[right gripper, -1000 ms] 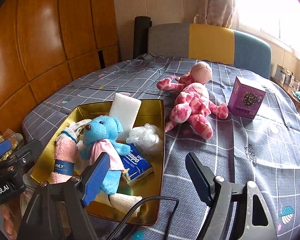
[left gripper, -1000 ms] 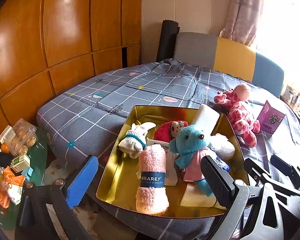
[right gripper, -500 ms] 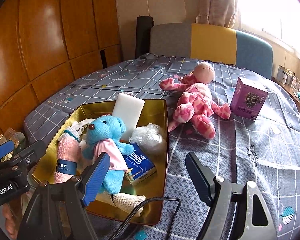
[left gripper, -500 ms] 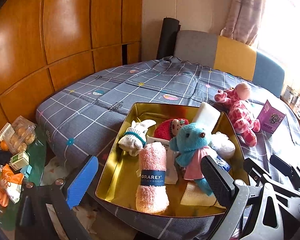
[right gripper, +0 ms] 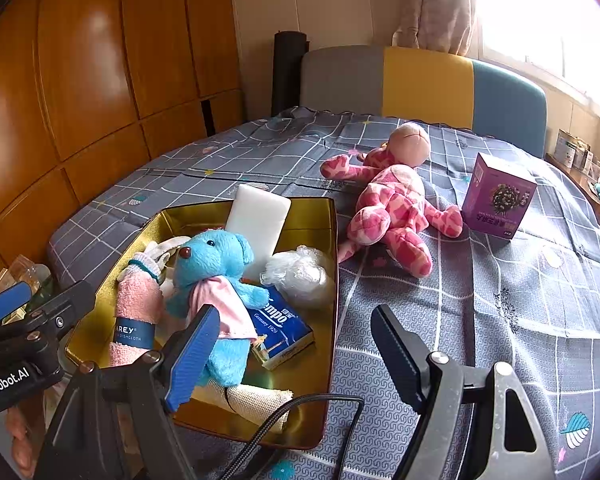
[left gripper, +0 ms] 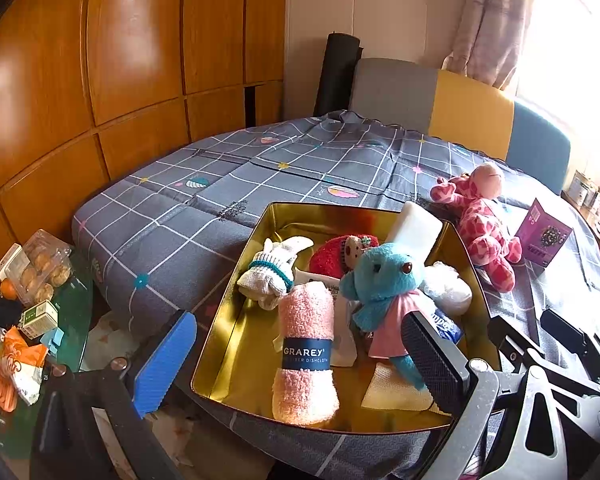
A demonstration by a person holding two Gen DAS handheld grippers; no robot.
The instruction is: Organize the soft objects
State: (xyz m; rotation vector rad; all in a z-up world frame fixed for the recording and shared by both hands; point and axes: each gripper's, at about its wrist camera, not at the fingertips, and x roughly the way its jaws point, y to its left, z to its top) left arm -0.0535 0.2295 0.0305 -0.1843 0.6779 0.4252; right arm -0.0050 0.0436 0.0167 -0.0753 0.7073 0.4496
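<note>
A gold tin tray [left gripper: 236,328] [right gripper: 332,240] sits near the front of the table. In it lie a blue teddy in a pink shirt [left gripper: 384,280] [right gripper: 216,276], a rolled pink dishcloth [left gripper: 306,348] [right gripper: 138,312], a white sock [left gripper: 270,276], a red plush [left gripper: 336,254], a white sponge block [right gripper: 258,228], a plastic-wrapped ball [right gripper: 300,276] and a blue tissue pack [right gripper: 280,328]. A pink spotted plush [left gripper: 480,220] [right gripper: 396,204] lies on the cloth right of the tray. My left gripper [left gripper: 296,364] and right gripper [right gripper: 296,356] are both open and empty, held above the tray's near edge.
A purple box [right gripper: 498,196] [left gripper: 544,236] stands right of the pink plush. The table carries a grey checked cloth [right gripper: 500,300]. Chairs [right gripper: 424,84] stand at the far side. A low glass side table [left gripper: 72,320] with snacks and clutter is at the left.
Both grippers have drawn back and risen slightly, staying open. The objects have not moved.
</note>
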